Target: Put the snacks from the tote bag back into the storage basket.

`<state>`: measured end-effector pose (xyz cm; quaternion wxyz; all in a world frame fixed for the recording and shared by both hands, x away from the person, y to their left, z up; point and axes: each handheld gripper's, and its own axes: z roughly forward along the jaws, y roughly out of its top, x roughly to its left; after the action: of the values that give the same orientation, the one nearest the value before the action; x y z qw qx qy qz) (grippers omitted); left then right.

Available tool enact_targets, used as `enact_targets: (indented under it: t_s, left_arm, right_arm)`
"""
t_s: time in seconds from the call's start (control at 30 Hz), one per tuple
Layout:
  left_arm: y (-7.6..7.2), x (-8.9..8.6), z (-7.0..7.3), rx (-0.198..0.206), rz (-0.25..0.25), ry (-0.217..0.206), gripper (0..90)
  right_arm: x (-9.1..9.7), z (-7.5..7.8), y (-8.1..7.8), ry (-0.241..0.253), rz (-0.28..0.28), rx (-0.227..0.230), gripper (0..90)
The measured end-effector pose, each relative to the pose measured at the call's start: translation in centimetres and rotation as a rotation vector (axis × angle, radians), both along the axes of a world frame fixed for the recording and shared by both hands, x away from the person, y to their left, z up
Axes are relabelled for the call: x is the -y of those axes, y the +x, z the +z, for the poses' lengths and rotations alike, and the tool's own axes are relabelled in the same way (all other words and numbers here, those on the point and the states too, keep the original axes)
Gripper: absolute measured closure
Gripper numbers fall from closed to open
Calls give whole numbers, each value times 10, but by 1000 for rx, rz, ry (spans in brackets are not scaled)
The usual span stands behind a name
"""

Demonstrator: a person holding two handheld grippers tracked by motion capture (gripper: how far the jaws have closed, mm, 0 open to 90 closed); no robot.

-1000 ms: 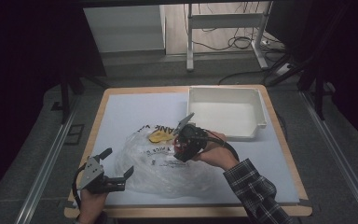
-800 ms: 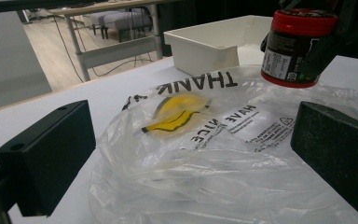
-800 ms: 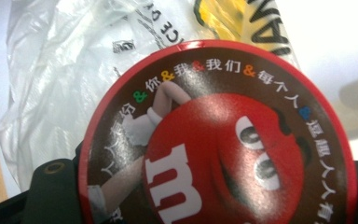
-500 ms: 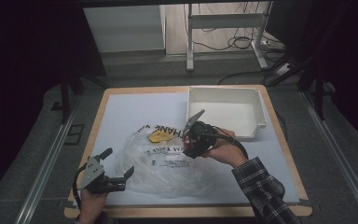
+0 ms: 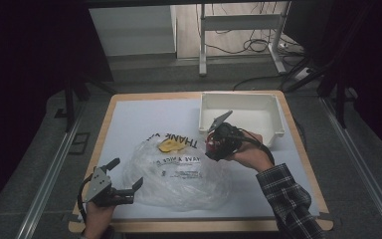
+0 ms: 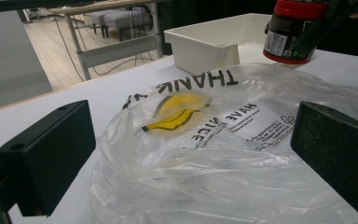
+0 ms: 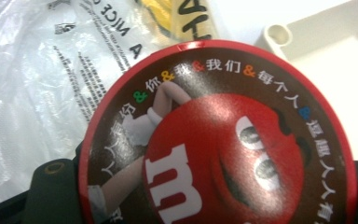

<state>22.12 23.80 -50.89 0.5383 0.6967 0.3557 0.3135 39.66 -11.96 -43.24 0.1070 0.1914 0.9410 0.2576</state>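
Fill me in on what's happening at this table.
A person works with a gripper in each hand. The right gripper is shut on a red-lidded candy jar, held above the table between the clear plastic bag and the white bin. The left gripper sits open at the bag's near-left edge, holding nothing.

The clear plastic bag [image 6: 223, 154] is showing black print upside down, "THANK" and below it "HAVE A NICE", next to a yellow smiley face. The round red lid of the candy tub [image 7: 219, 135] is carrying a big white "m" on a red cartoon face, and around its brown rim small Chinese words are running, 我们 and 每个人, joined by coloured "&" signs. The white label on the tub's side is too small to read.
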Motion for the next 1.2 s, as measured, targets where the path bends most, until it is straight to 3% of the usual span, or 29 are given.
enact_targets:
  t_s: [0.77,1.2]
  left_arm:
    - [0,0,0,-1,1,5,0]
    - [0,0,0,0,2,3,0]
  right_arm:
    - [24,2,38,-8,-29,8,259]
    - [23,-1,64,-7,-29,18,259]
